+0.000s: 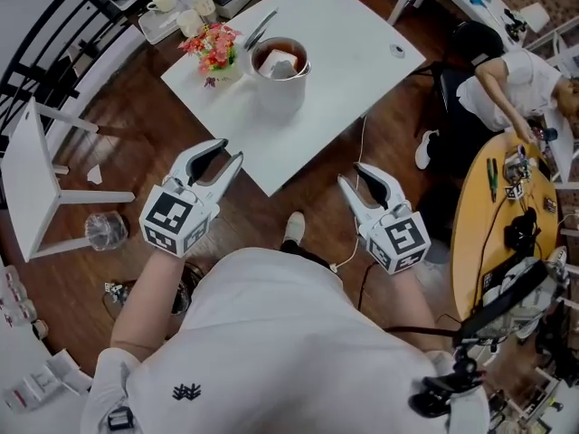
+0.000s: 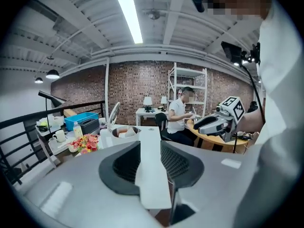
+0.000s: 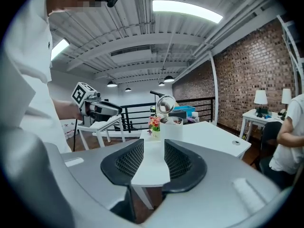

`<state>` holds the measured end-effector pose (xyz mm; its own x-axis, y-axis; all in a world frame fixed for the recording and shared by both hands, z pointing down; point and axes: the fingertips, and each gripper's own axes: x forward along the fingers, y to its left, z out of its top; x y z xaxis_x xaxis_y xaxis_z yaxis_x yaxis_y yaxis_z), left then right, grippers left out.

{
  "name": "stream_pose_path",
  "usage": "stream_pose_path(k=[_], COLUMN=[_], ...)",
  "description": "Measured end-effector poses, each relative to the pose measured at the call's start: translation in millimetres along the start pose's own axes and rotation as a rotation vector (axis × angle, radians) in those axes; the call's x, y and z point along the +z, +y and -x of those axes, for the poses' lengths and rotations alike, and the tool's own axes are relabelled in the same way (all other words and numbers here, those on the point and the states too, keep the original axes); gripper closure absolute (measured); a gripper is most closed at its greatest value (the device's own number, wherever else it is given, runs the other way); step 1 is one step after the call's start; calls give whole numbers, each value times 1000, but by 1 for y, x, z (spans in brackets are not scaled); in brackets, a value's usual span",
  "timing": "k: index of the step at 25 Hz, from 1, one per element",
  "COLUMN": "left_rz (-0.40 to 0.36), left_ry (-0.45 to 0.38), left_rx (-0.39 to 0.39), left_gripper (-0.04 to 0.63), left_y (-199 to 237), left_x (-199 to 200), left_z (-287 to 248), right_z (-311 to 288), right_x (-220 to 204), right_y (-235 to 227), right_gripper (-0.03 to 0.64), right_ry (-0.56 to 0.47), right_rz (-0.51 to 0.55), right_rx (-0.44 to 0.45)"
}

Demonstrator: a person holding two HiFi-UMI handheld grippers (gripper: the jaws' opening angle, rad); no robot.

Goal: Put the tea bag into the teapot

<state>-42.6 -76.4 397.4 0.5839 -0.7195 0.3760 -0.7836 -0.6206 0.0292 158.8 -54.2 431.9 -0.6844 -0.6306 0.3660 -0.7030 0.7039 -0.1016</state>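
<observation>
At the upper centre of the head view, the teapot (image 1: 280,89) is standing on the white table (image 1: 362,52). The tea bag (image 1: 282,62) is lying inside it, a pale corner showing above dark tea. Just left of the pot, a small vase of flowers (image 1: 213,46) is sitting on the same table.

Lower in that frame, the left gripper (image 1: 231,150) and the right gripper (image 1: 350,173) are hovering over the wooden floor (image 1: 109,143), both pointing up toward the table's near edge. Each one's jaws are standing apart with nothing between them; in each gripper view only the table top is showing through the gap.

As for print, black-and-white square markers are showing on the left cube (image 1: 172,217) and the right cube (image 1: 405,238). A small dark emblem (image 1: 186,391) on the person's white shirt is too small to read.

Only the head view is looking down into the pot at the tea. The right gripper view is showing the pot from the side, with a shiny round lid (image 3: 166,104) standing up above it. The left gripper view is showing the bag peeking over the rim. It is also taking in a blue box (image 2: 80,119) at left and a seated person (image 2: 178,114) in front of a brick wall (image 2: 128,89).
</observation>
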Motion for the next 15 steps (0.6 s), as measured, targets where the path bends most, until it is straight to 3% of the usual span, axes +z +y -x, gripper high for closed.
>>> stream_pose_path(k=[6, 15], left_rz=[-10, -16], left_ry=[-75, -69], left_rx=[-31, -7], left_gripper=[489, 489], left_y=[-10, -4], left_x=[-15, -68], left_z=[81, 207], right_z=[19, 53], right_x=[3, 14], right_y=[55, 163], right_gripper=[491, 491], right_ry=[16, -12], right_rz=[37, 33], right_rx=[-55, -129])
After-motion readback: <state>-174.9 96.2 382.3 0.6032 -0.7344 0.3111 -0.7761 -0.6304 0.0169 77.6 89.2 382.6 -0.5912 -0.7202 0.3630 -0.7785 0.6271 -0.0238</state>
